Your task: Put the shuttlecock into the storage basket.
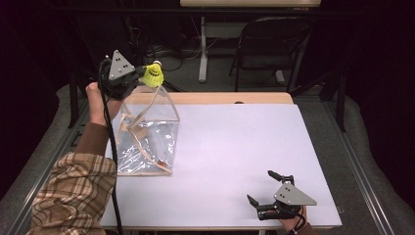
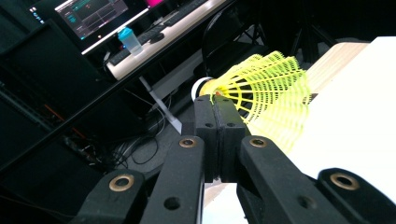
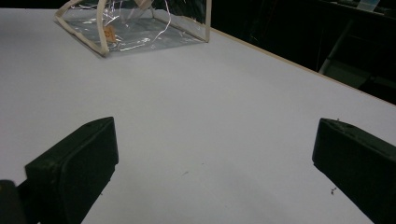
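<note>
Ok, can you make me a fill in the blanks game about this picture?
1. The left gripper is shut on a yellow ____.
2. The clear bag lies on the ____ side of the table.
3. The jaws of the right gripper are ____.
4. The shuttlecock is held ____ the bag.

Missing words: shuttlecock; left; open; above
</note>
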`<state>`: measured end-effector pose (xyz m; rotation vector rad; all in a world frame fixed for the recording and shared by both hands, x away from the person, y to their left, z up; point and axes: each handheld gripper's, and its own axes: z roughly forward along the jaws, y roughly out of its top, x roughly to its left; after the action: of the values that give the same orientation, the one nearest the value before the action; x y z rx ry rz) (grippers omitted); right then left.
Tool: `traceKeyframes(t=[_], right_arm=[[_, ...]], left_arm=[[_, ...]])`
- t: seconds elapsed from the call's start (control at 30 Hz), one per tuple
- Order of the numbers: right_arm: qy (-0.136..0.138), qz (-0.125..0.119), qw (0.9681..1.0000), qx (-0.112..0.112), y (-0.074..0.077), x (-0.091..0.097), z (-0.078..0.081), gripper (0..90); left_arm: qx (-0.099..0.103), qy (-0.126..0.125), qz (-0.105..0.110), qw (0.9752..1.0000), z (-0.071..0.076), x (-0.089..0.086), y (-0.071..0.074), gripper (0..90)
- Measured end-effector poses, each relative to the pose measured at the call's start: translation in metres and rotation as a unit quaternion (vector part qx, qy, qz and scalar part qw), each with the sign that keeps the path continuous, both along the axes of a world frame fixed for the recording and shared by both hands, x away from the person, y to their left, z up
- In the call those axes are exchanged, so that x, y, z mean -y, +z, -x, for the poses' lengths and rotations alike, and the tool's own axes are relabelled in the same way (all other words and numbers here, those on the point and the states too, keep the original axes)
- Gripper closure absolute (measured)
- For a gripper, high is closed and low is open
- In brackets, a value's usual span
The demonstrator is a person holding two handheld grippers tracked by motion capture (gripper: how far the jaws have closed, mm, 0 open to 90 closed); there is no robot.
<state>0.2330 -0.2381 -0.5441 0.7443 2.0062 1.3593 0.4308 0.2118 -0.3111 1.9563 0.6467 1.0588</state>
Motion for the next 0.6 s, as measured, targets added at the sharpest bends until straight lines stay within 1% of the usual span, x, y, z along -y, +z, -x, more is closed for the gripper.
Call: traceKeyframes(t=[0.6], right_arm=[[0.000, -0.001, 1.0000, 0.001, 0.000, 0.000, 0.000, 0.0]], left_arm=[[0.000, 0.021, 0.002, 0.9998, 0.000, -0.017, 0.001, 90.0]])
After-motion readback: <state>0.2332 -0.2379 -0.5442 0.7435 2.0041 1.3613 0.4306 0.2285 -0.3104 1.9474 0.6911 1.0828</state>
